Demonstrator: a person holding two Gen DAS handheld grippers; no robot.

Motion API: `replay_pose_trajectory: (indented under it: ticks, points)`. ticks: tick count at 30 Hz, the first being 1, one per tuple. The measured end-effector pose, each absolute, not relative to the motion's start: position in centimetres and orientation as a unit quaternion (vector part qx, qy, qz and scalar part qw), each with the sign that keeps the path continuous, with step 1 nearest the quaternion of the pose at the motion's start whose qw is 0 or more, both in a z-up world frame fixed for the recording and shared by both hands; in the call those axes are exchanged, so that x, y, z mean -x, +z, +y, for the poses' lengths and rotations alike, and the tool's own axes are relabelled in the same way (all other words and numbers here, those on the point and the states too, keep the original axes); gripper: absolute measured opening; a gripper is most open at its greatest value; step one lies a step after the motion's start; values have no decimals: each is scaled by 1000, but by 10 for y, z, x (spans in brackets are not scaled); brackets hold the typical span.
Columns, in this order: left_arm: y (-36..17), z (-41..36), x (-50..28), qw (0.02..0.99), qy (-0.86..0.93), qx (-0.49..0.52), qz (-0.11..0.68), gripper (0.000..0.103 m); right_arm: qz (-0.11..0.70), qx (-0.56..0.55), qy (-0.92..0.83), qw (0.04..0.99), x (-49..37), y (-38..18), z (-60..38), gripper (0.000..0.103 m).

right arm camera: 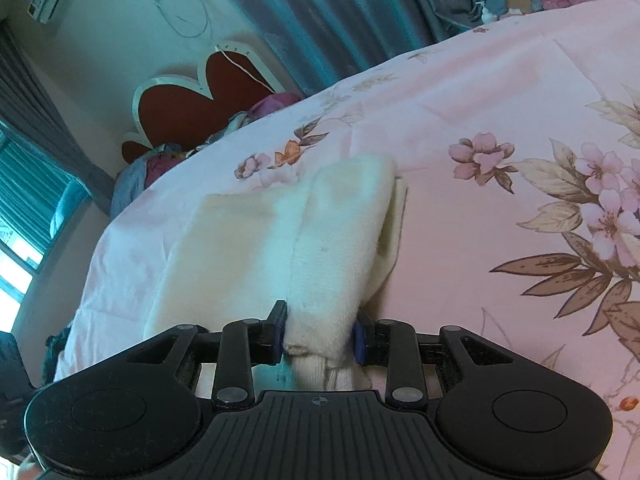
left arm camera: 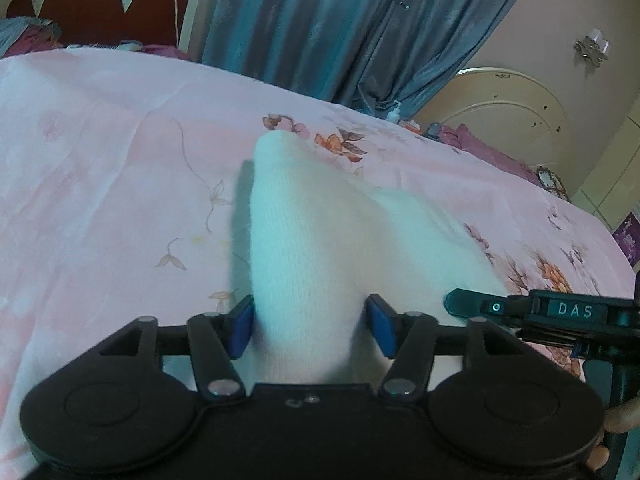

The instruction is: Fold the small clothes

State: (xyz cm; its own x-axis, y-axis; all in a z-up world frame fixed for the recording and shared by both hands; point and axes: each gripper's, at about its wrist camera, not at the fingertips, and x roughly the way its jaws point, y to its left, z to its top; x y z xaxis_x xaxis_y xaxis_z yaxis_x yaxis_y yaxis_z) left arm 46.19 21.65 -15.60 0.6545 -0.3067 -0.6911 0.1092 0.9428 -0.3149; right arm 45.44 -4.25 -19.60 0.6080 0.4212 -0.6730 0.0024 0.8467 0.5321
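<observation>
A small white knitted garment lies on the pink floral bedsheet. My left gripper has its blue pads on either side of a raised fold of the cloth and grips it. In the right wrist view the same white garment is bunched between the blue pads of my right gripper, which is shut on its near end. A flatter part of the cloth spreads to the left. The right gripper's tip shows at the right of the left wrist view, next to the garment.
A red headboard with white trim and blue curtains stand behind the bed. A cream footboard is at the far right. Purple pillows lie near the headboard. The sheet spreads wide to the right.
</observation>
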Motion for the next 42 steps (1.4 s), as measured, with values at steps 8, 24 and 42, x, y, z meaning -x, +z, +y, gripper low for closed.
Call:
replay_pose_trajectory:
  ticks: [8, 24, 42]
  points:
    - [-133, 229, -455, 919, -99, 121, 362, 61, 395, -245, 86, 881, -447, -175, -48, 47]
    - [-156, 231, -507, 907, -58, 133, 395, 62, 420, -162, 3, 893, -496, -201, -31, 46]
    - [-130, 225, -411, 910, -77, 53, 404, 61, 420, -169, 53, 890, -365, -166, -10, 47]
